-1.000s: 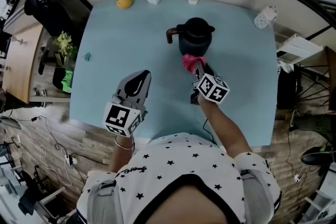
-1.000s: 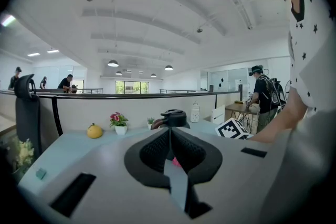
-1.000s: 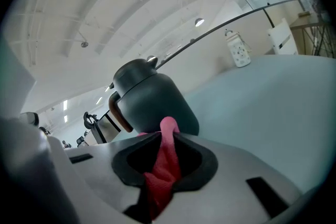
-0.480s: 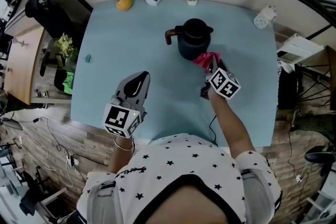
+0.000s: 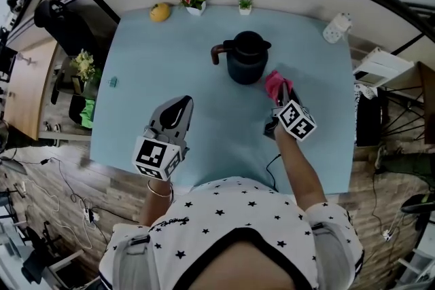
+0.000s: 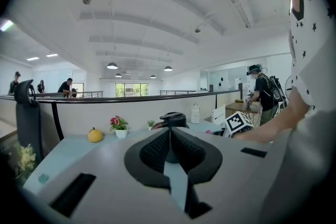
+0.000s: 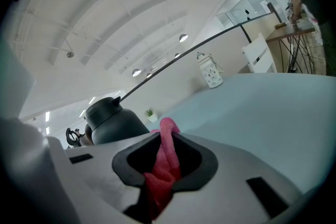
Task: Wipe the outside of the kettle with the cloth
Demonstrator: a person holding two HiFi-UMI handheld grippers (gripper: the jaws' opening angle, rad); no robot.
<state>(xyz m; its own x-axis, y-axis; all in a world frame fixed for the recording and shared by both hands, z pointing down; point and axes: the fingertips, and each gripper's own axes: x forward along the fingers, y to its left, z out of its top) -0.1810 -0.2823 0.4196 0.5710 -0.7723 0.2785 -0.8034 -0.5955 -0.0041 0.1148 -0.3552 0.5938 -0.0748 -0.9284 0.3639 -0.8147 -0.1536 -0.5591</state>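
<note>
Right gripper pinches a crumpled pink terry cloth just beside the right flank of the dark rounded kettle.

The soft cloth bunches up between the black ribbed pads, and the bare forearm reaches out straight toward the kettle's right side. The matte, domed-lid kettle stands upright on the smooth pale blue table. Well apart from the kettle, at its near left, the left gripper has its jaws pressed together on nothing.
</note>
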